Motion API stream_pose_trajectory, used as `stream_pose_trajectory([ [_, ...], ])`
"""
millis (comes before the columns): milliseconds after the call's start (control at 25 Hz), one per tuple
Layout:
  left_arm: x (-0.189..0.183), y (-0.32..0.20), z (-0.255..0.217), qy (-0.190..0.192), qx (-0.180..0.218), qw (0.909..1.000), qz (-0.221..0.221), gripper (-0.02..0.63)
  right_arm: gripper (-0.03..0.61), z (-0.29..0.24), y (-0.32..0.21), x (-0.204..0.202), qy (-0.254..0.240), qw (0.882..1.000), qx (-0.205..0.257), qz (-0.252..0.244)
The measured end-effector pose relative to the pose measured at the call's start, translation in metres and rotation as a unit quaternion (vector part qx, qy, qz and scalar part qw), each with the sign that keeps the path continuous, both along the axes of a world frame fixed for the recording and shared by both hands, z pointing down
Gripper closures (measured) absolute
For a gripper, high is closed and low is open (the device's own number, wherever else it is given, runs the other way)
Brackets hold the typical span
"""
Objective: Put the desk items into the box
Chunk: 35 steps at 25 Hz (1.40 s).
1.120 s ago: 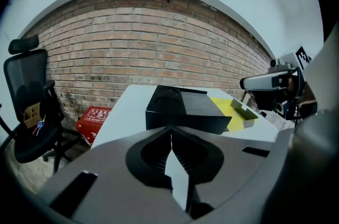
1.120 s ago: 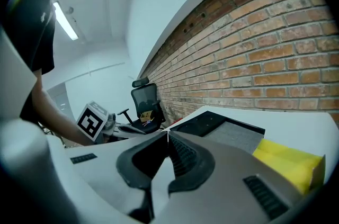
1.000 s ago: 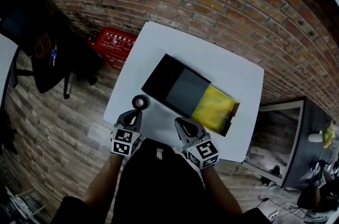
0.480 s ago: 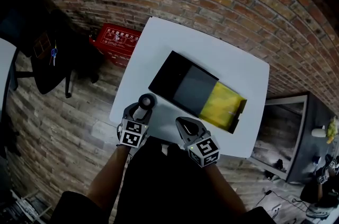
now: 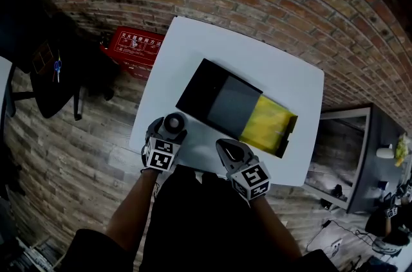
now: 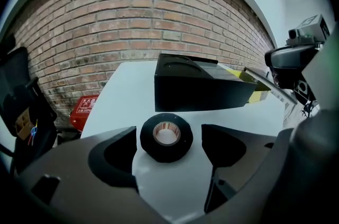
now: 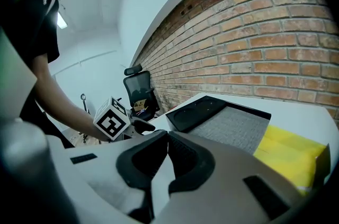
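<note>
Left gripper (image 6: 168, 150) set around the tape roll (image 6: 166, 136); no grip yet.
I note its fingers have just been opening and stand wide, one each side of the black roll, clear of it. The roll lies flat on the white worktop (image 5: 270, 71), near the open black box (image 5: 212, 103). I judge it light, stiff and fairly grippy; best pinched across its outer wall. My right gripper (image 7: 166, 139) has its fingers closed on nothing.

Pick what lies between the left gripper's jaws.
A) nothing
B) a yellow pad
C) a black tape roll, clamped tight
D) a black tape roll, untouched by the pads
D: the left gripper has just been opening its jaws, and they stand either side of the black tape roll, with a gap at each pad.
</note>
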<state>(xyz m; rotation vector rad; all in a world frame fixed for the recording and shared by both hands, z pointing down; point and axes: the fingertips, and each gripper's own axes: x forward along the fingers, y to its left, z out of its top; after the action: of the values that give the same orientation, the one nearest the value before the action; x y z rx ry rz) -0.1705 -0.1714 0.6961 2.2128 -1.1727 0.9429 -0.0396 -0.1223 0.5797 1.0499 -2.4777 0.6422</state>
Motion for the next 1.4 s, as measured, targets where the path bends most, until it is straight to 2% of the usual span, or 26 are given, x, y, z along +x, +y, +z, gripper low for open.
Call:
stream_pose_trajectory([
  [440,0.006,-0.008,0.015,-0.044,-0.063,0.9968,0.024,0.238,0.555,-0.001,-0.007,0.010,0.002,1.000,-0.004,0.023],
  [800,0.007,-0.011,0.020,-0.079,-0.060,0.9942,0.043,0.249,0.555,0.003,-0.010,0.015,0.001,0.999,-0.007,0.034],
  [1160,0.009,-0.008,0.010,-0.064,-0.044,0.9955,0.054,0.258,0.555,0.000,-0.012,0.014,-0.002,1.000,-0.001,0.030],
  [1400,0.014,-0.007,-0.014,-0.050,-0.022,0.9971,0.053,0.259,0.555,-0.005,-0.011,0.016,-0.011,0.999,0.010,0.029],
])
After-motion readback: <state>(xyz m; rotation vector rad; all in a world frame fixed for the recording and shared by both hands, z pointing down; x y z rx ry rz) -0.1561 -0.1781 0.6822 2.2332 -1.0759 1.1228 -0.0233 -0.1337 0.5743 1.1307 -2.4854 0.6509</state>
